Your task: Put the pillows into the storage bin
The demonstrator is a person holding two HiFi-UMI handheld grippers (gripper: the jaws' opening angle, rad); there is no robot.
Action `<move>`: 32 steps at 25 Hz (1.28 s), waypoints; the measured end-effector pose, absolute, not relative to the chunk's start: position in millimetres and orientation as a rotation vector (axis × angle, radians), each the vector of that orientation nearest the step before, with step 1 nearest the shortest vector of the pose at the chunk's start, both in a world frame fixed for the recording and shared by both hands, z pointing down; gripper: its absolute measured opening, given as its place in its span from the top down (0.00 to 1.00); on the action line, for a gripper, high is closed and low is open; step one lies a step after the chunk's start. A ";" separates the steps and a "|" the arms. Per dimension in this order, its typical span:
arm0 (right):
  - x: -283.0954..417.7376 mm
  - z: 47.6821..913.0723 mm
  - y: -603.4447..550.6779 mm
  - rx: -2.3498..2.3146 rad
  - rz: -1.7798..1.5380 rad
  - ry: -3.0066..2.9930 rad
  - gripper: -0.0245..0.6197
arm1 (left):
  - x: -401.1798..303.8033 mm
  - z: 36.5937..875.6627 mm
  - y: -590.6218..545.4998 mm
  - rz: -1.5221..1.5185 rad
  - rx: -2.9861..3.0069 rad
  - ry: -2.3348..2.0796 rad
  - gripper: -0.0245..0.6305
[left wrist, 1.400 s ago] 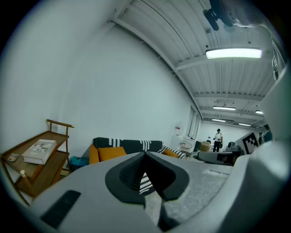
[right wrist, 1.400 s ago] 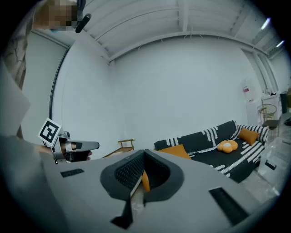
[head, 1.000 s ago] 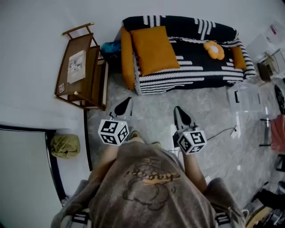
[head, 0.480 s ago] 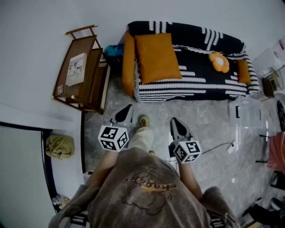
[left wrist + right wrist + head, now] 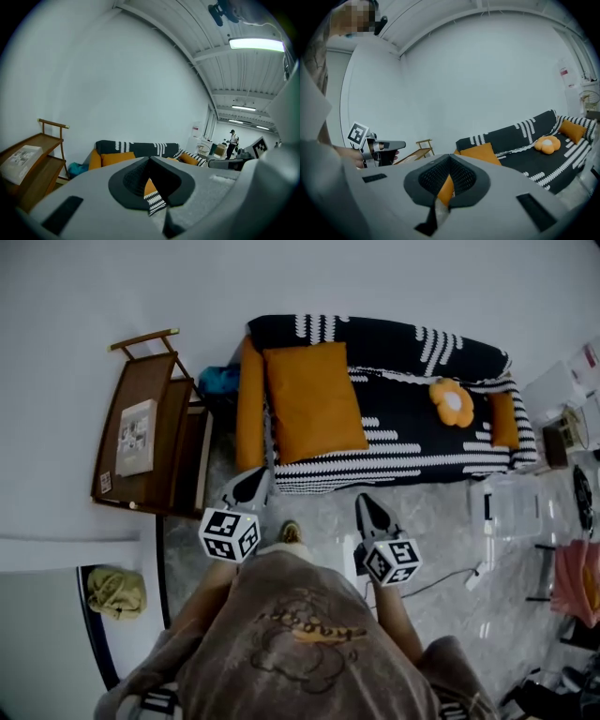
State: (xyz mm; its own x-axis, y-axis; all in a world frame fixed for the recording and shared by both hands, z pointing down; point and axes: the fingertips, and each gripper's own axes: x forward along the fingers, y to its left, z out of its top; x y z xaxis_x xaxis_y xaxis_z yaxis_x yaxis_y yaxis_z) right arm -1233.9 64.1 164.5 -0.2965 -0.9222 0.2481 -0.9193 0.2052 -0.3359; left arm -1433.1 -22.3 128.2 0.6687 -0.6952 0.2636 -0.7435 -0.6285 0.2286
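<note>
A large orange pillow (image 5: 309, 399) leans on the left end of a black-and-white striped sofa (image 5: 403, 442). An orange bolster (image 5: 248, 404) stands at that arm. A flower-shaped pillow (image 5: 453, 401) and a small orange pillow (image 5: 503, 420) lie toward the right end. The clear storage bin (image 5: 511, 507) sits on the floor to the sofa's right. My left gripper (image 5: 261, 474) and right gripper (image 5: 363, 502) are held in front of the sofa, both shut and empty. The right gripper view shows the large pillow (image 5: 480, 152) just past the shut jaws.
A wooden shelf rack (image 5: 150, 427) with a booklet stands left of the sofa, with a teal item (image 5: 220, 381) between them. A green bag (image 5: 117, 592) lies at the lower left. A cable (image 5: 441, 577) runs across the floor. A person (image 5: 231, 143) stands far off.
The person has stepped toward the sofa, so its front edge now lies just beyond both grippers. Both grippers stay shut and empty.
</note>
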 end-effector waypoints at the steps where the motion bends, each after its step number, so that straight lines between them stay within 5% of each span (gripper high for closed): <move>1: -1229.4 163.2 48.5 -1.861 -0.669 2.429 0.97 | -1433.0 127.2 -39.0 0.218 2.565 -1.147 0.96; 32: -1127.1 166.3 -331.1 -1.504 -0.725 2.730 0.97 | -1344.9 136.4 -351.0 0.157 2.328 -1.398 0.96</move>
State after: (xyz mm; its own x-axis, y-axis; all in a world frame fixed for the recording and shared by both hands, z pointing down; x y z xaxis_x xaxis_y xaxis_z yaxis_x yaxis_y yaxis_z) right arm -1127.1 -331.1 166.3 -0.5568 -0.7880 0.2626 -0.8144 0.4559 -0.3590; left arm -1344.9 -351.0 136.4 0.4882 -0.8178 0.3047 -0.8650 -0.4070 0.2937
